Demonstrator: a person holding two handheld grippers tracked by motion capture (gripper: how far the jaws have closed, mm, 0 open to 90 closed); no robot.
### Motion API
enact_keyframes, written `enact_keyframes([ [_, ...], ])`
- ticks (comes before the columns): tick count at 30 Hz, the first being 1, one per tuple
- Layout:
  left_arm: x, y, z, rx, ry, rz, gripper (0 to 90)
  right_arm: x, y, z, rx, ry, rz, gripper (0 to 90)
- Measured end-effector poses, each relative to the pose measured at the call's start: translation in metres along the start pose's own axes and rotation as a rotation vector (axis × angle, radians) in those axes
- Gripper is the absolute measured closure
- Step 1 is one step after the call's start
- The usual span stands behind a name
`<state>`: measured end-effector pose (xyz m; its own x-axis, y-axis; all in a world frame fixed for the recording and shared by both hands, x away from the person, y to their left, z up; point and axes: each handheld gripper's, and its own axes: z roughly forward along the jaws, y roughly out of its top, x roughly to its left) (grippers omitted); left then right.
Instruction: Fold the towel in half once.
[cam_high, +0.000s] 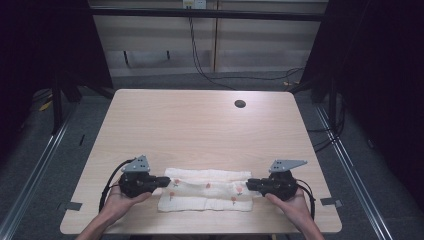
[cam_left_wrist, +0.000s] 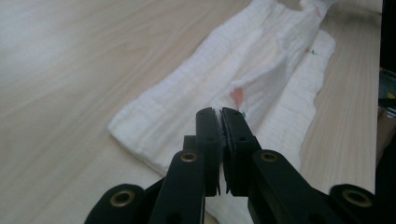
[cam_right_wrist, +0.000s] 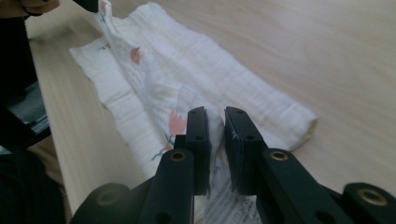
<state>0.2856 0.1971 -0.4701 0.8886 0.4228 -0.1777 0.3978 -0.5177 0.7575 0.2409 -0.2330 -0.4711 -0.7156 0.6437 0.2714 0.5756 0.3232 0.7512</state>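
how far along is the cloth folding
Done: the white cloth already lies as a long folded strip near the table's front edge. In hand: the left hand-held gripper and right hand-held gripper each pinch one end of an upper layer. Left: probably further folds; the strip remains long.

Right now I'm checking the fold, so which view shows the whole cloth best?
The high view: the cloth lies there whole, edge to edge, between both hand-held grippers. The left gripper view shows it lengthwise, its near end hidden behind the jaws. The right gripper view shows it lengthwise too, its near part hidden behind the jaws.
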Motion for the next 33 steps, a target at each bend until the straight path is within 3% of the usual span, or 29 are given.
enact_keyframes([
  [2, -0.002, -0.001, -0.001, 0.020, 0.023, 0.021, 86.4, 0.004, -0.006, 0.005, 0.042, -0.005, -0.015, 80.7],
  [4, -0.002, -0.003, -0.002, 0.010, -0.014, -0.005, 86.3, 0.007, -0.009, 0.007, 0.058, 0.003, -0.022, 80.9],
  [14, -0.010, -0.014, 0.000, 0.080, -0.028, 0.033, 83.9, 0.020, -0.024, 0.004, 0.103, 0.007, -0.026, 75.0],
  [18, -0.013, -0.018, -0.003, 0.075, -0.041, 0.032, 81.7, 0.024, -0.028, -0.001, 0.102, 0.005, -0.016, 72.0],
  [21, -0.015, -0.022, -0.009, 0.074, -0.068, 0.028, 80.5, 0.025, -0.028, -0.003, 0.092, 0.002, -0.014, 64.9],
  [22, -0.017, -0.023, -0.013, 0.058, -0.066, 0.026, 77.8, 0.027, -0.026, -0.006, 0.093, -0.014, 0.005, 61.5],
  [24, -0.019, -0.022, -0.018, 0.025, -0.053, 0.030, 77.4, 0.029, -0.024, -0.009, 0.083, -0.007, -0.002, 59.1],
  [28, -0.012, -0.019, -0.022, -0.004, -0.049, -0.001, 70.3, 0.032, -0.018, -0.011, 0.058, -0.007, -0.011, 55.3],
  [33, 0.004, -0.010, -0.009, 0.018, -0.039, -0.028, 67.9, 0.027, -0.015, 0.001, 0.082, -0.035, -0.020, 55.0],
])
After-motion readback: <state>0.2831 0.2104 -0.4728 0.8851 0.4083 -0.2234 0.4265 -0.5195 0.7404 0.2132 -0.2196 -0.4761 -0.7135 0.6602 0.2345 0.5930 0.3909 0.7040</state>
